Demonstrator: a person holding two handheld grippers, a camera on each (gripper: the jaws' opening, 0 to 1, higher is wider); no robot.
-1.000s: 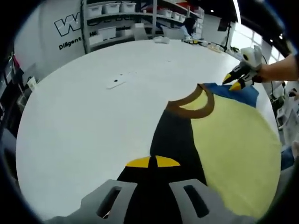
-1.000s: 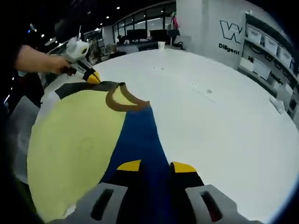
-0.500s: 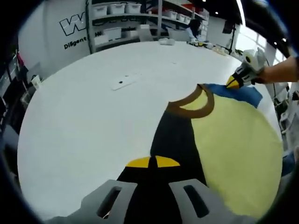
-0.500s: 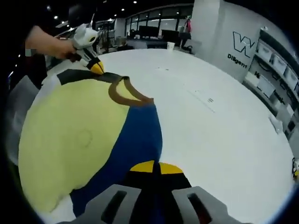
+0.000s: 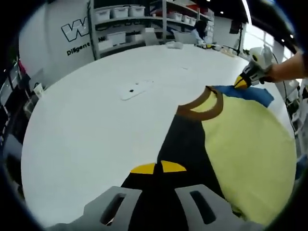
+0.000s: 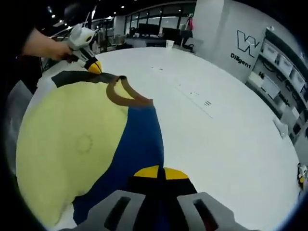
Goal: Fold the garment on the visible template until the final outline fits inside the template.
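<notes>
Right gripper (image 6: pixel 161 172) was clenched on the blue sleeve (image 6: pixel 137 144) within the last second, left gripper (image 5: pixel 159 167) kept clamped on the black sleeve (image 5: pixel 185 144); shirt (image 5: pixel 245 154) lay on table (image 5: pixel 96 130), fold not begun.

Getting bright, even light from ceiling strips (image 5: pixel 248 12) and small spot lamps (image 6: pixel 94 10), with daylight washing out the windows (image 5: pixel 257 38). Throwing almost no shadow on the white table (image 5: pixel 96 125), only a mild sheen there. Bending straight lines hard toward the edges, going soft on the far shelves (image 5: pixel 120 21) and staying sharp at the centre.
</notes>
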